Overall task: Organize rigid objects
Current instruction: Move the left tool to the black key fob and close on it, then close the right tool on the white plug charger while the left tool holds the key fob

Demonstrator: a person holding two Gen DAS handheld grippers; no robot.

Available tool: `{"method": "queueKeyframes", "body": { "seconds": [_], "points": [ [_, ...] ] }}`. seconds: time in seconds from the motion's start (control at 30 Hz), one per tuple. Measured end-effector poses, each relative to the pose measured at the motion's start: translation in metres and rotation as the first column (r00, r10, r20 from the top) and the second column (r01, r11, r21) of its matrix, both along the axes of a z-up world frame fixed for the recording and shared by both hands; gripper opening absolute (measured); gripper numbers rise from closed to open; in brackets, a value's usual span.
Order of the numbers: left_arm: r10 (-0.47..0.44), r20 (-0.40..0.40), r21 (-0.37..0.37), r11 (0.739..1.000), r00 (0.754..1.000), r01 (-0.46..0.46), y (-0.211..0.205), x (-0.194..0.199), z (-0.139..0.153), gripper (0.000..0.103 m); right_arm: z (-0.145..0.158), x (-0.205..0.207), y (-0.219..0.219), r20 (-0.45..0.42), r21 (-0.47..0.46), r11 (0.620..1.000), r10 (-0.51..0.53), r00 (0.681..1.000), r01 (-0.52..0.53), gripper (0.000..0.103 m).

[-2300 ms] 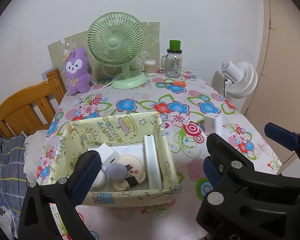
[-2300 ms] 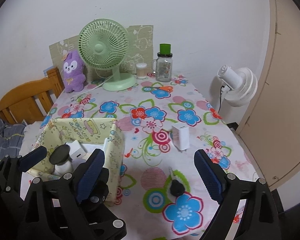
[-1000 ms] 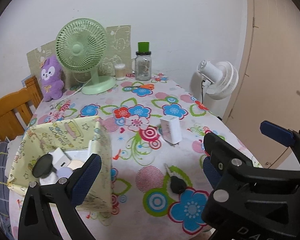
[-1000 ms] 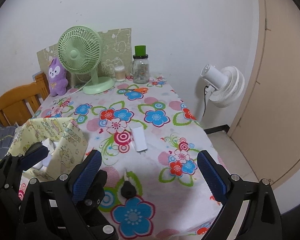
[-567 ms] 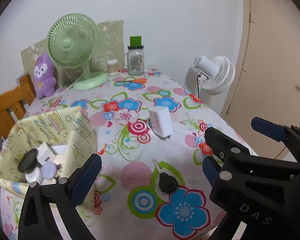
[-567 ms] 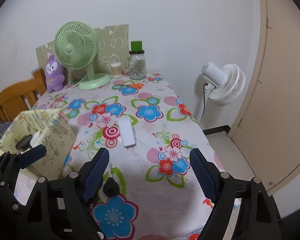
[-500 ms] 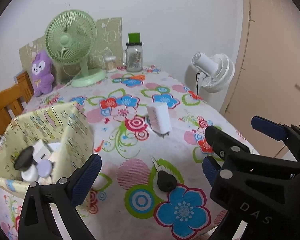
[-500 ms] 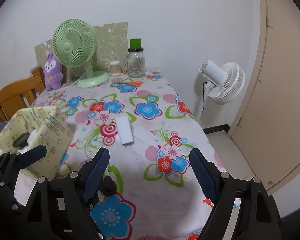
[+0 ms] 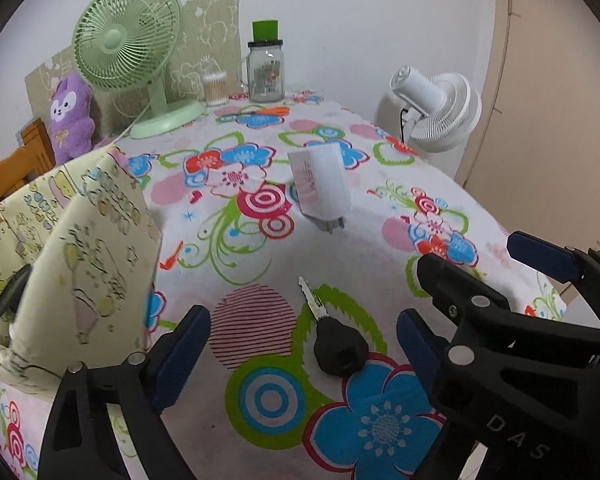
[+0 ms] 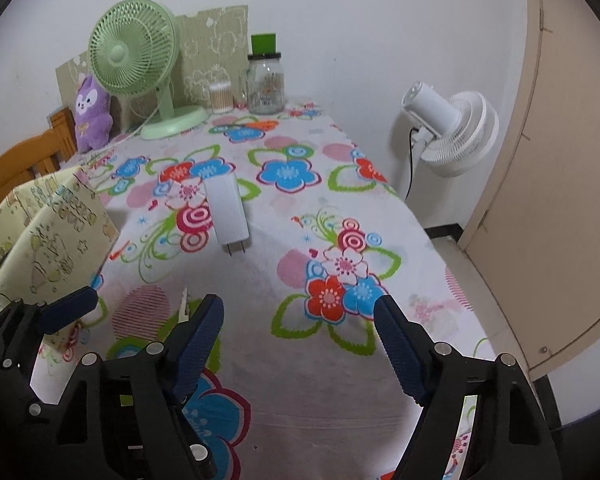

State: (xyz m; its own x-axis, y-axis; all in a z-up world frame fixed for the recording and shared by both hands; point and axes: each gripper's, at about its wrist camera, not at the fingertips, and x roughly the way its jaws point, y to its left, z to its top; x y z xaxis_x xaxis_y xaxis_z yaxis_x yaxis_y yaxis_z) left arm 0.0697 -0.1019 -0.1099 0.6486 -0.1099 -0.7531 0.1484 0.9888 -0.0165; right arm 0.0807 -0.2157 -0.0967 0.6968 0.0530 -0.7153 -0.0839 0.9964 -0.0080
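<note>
A black-headed key (image 9: 332, 336) lies on the flowered tablecloth between the blue pads of my open left gripper (image 9: 304, 340). A white plug charger (image 9: 322, 188) lies farther back on the cloth; it also shows in the right wrist view (image 10: 228, 208). A yellow patterned fabric box (image 9: 60, 240) stands at the left with a dark round thing (image 9: 10, 296) inside. My right gripper (image 10: 300, 332) is open and empty over the front of the table. Only the key's metal tip (image 10: 185, 300) shows in the right wrist view, beside the left finger.
A green desk fan (image 9: 132, 48), a purple plush (image 9: 70, 116), a glass jar with green lid (image 9: 265, 68) and a small cup (image 9: 215, 88) stand at the back. A white floor fan (image 10: 452, 132) and a beige door (image 10: 560, 200) are off the right edge. A wooden chair (image 10: 16, 168) is at left.
Both grippers have moved right, away from the box, then lower and closer to the tabletop. The key now sits between the left gripper's pads. Both stay open.
</note>
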Motion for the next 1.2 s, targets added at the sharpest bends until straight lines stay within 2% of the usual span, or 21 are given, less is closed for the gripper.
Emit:
{"method": "queueKeyframes", "body": {
  "seconds": [0.1,0.17,0.23,0.27,0.33,0.57,0.7,0.73,0.8,0.83,1.03,1.2],
  "points": [
    [-0.004,-0.017,-0.001,1.000,1.000,0.004,-0.003,0.001,-0.006,0.085,-0.006,0.003,0.000,-0.017,0.000,1.000,-0.001,1.000,0.001,0.080],
    [-0.015,-0.040,-0.011,1.000,0.999,0.015,-0.004,0.002,-0.010,0.072,-0.010,0.005,0.000,-0.027,-0.005,1.000,-0.001,1.000,0.001,0.080],
    [-0.016,-0.056,-0.017,1.000,0.998,0.015,-0.004,0.003,-0.013,0.066,-0.013,0.006,0.000,-0.035,-0.007,1.000,-0.001,0.999,0.001,0.080],
    [-0.016,-0.061,-0.018,1.000,0.998,0.015,-0.005,0.003,-0.014,0.060,-0.014,0.007,0.000,-0.039,-0.007,1.000,0.000,0.999,0.000,0.080],
    [-0.019,-0.073,-0.025,1.000,0.997,0.017,-0.004,0.004,-0.017,0.055,-0.016,0.008,0.000,-0.043,-0.007,1.000,0.001,0.999,-0.002,0.080],
    [-0.022,-0.079,-0.023,1.000,0.997,0.020,-0.008,0.001,-0.019,0.054,-0.019,0.009,0.002,-0.053,-0.005,1.000,0.004,0.999,-0.005,0.080],
    [-0.015,-0.064,0.005,1.000,0.998,0.015,-0.012,-0.002,-0.020,0.054,-0.020,0.007,0.003,-0.056,-0.009,1.000,0.008,0.998,-0.009,0.080],
    [-0.013,-0.063,0.005,1.000,0.998,0.013,-0.012,-0.003,-0.021,0.052,-0.020,0.007,0.004,-0.055,-0.007,1.000,0.009,0.998,-0.010,0.080],
    [-0.020,-0.066,0.007,1.000,0.998,0.021,-0.012,-0.004,-0.020,0.042,-0.020,0.006,0.004,-0.055,-0.008,1.000,0.010,0.998,-0.010,0.081],
    [-0.032,-0.067,0.010,0.999,0.997,0.033,-0.013,-0.004,-0.019,0.032,-0.020,0.006,0.004,-0.055,-0.010,1.000,0.009,0.998,-0.010,0.081],
    [-0.046,-0.083,0.011,0.999,0.995,0.047,-0.012,-0.003,-0.017,0.032,-0.020,0.006,0.005,-0.054,-0.006,1.000,0.010,0.998,-0.010,0.081],
    [-0.027,-0.062,0.017,0.999,0.998,0.028,-0.007,0.004,-0.012,0.032,-0.018,0.013,0.010,-0.053,0.002,1.000,0.023,0.998,-0.023,0.081]
  ]
}}
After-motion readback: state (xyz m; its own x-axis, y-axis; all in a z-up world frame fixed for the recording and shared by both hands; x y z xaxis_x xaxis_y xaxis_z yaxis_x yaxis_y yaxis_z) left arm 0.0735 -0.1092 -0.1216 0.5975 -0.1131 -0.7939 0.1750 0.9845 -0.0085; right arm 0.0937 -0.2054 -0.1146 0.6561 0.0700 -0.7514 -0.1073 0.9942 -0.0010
